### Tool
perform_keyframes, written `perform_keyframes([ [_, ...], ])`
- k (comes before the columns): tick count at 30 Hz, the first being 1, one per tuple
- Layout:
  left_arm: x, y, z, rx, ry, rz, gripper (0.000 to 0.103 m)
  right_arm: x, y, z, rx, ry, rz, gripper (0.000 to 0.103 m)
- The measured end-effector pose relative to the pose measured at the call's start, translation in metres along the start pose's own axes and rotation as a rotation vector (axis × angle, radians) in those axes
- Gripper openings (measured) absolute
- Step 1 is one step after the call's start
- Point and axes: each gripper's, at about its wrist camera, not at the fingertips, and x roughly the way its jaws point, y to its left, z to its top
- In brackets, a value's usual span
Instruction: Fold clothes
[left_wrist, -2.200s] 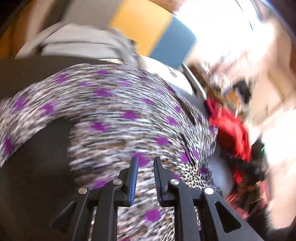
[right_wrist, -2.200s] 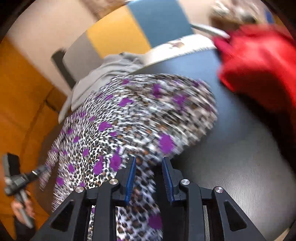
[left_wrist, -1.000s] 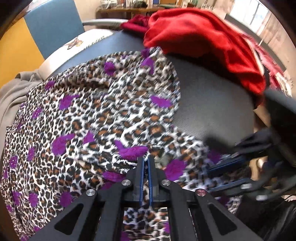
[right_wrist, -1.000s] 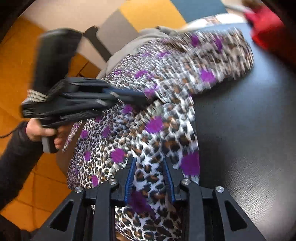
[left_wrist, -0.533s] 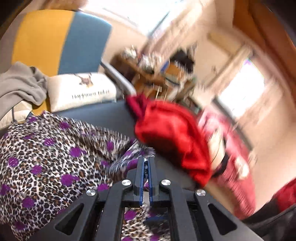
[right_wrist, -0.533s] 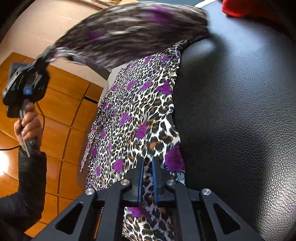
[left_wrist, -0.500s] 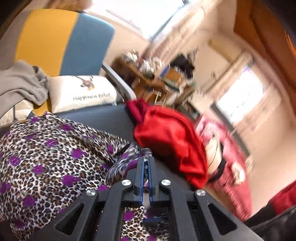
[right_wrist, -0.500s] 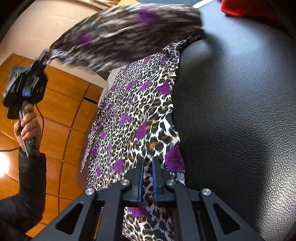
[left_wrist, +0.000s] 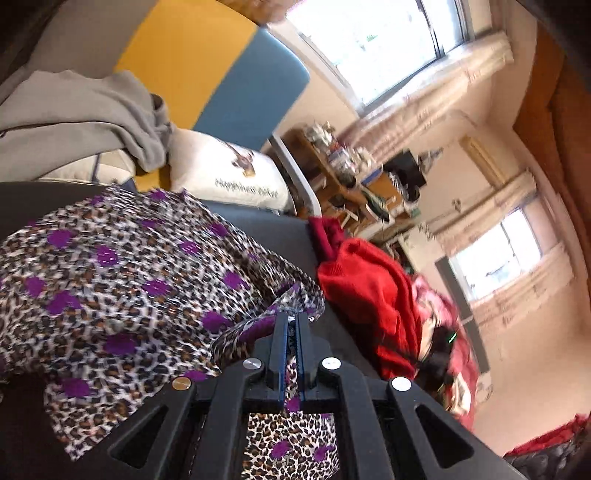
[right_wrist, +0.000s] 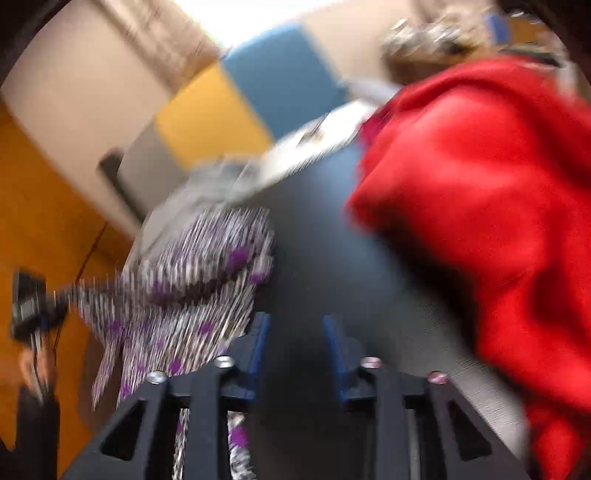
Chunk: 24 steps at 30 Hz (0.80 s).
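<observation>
Leopard-print cloth (left_wrist: 122, 280) bunches, pinched in left claw (left_wrist: 291, 321).

The left gripper (left_wrist: 291, 321) has its jaws clamped on a fold of the leopard-print garment (left_wrist: 122, 280), which spreads over the dark table (left_wrist: 273, 225). Just right of the garment lies a red sweater (left_wrist: 365, 291); behind it, a grey hoodie (left_wrist: 74, 110).

Black table (left_wrist: 280, 229): leopard garment (left_wrist: 122, 280), red garment (left_wrist: 365, 295)

Leopard-print garment (left_wrist: 122, 280), rumpled, partly lifted
</observation>
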Motion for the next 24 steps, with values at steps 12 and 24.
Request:
perform_keyframes([
  [12,-0.024,0.023,-0.038,-0.008,0.093,-0.022,0.003,0.12,0.026,0.065,0.087,0.114,0.074,0.04],
  [24,-0.035,-0.022,-0.036,0.126,0.066,-0.073,0.003,0.146,0.051,0.108,0.018,0.185,0.02,0.004],
])
